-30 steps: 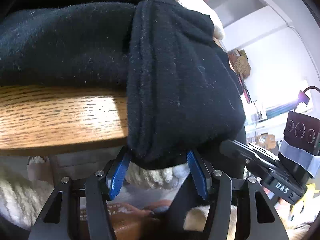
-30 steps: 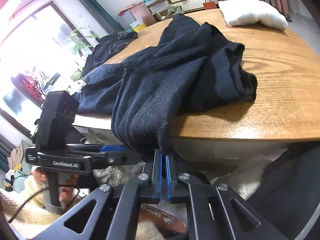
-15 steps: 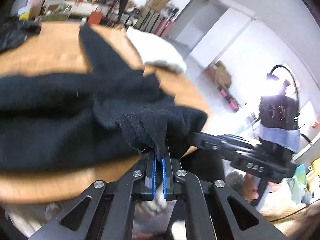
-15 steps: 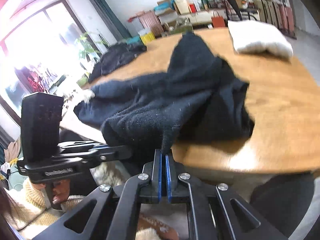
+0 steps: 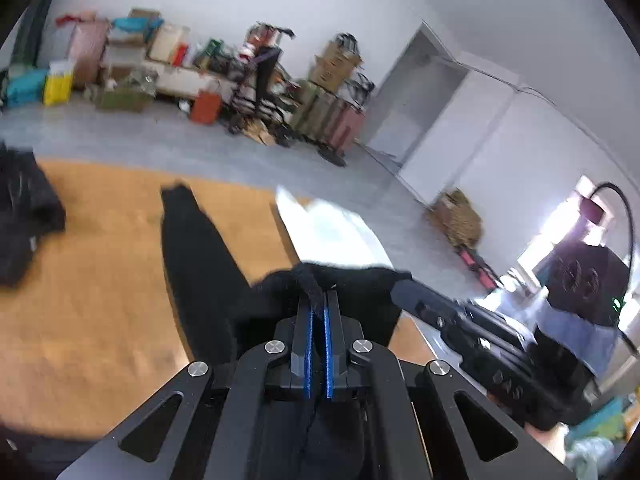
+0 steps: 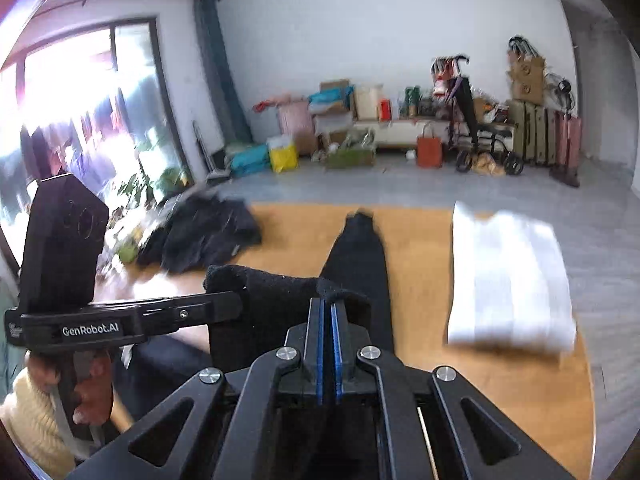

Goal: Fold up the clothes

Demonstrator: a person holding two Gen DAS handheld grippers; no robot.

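Grippers both clamped on the black garment [image 5: 200, 264]. Left gripper [image 5: 318, 300]: blue pads pressed together with a ridge of black fabric pinched at the tips, cloth bunching up just past them. Right gripper [image 6: 329, 308]: same, pads closed on a fold of the same cloth, no gap showing beyond the fabric thickness.

Garment hangs lifted between the two grippers, the held edge stretched across from one to the other. In the right wrist view the left gripper's body sits to the left with its fingers buried in the fabric; a hand [image 6: 86, 380] in a cream sleeve [image 6: 28, 416] grips its handle. One long narrow black strip, sleeve or leg, cannot tell which, trails away from the held edge and lies flat on the wooden table [image 6: 424, 240], tip pointing toward the far edge.

Folded white cloth [image 6: 508, 280] lies on the table to the right of that strip, apart from it. Dark clothes pile [image 6: 208, 236] sits at the far left of the table, well apart from the held garment. Both views motion-blurred. Boxes and bags [image 6: 360, 120] line the far wall.
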